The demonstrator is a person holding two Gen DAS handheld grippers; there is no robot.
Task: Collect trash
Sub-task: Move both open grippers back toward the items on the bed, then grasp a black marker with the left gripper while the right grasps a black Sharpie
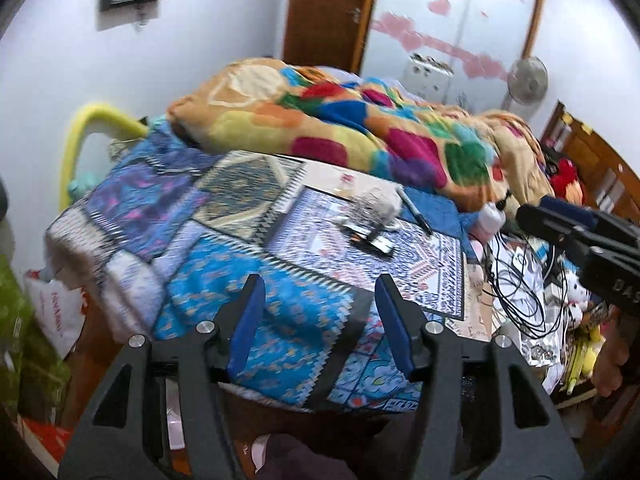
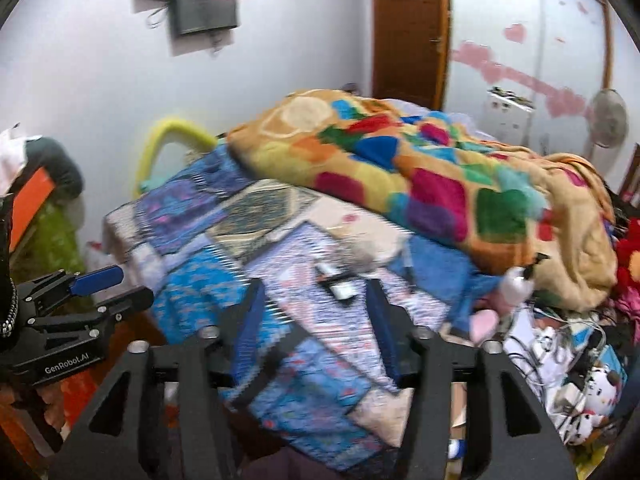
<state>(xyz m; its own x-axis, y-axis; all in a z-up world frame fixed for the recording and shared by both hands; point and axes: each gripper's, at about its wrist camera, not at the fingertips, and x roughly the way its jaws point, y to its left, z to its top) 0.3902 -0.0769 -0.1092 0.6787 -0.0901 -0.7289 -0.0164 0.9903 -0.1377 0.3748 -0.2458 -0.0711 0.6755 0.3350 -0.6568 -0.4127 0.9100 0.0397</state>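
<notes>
On the blue patterned bedsheet lies a small heap of trash: a crumpled clear wrapper and flat dark packets beside it, with a dark pen just to the right. My left gripper hovers over the near end of the bed, short of the heap, open and with nothing between its blue pads. My right gripper is open and empty too. In the blurred right wrist view the packets lie just beyond its fingertips. Each gripper shows at the edge of the other's view.
A colourful patchwork blanket is piled across the far half of the bed. Tangled black cables, papers and plush toys crowd the bed's right side. A white plastic bag sits on the floor at left, below a yellow tube.
</notes>
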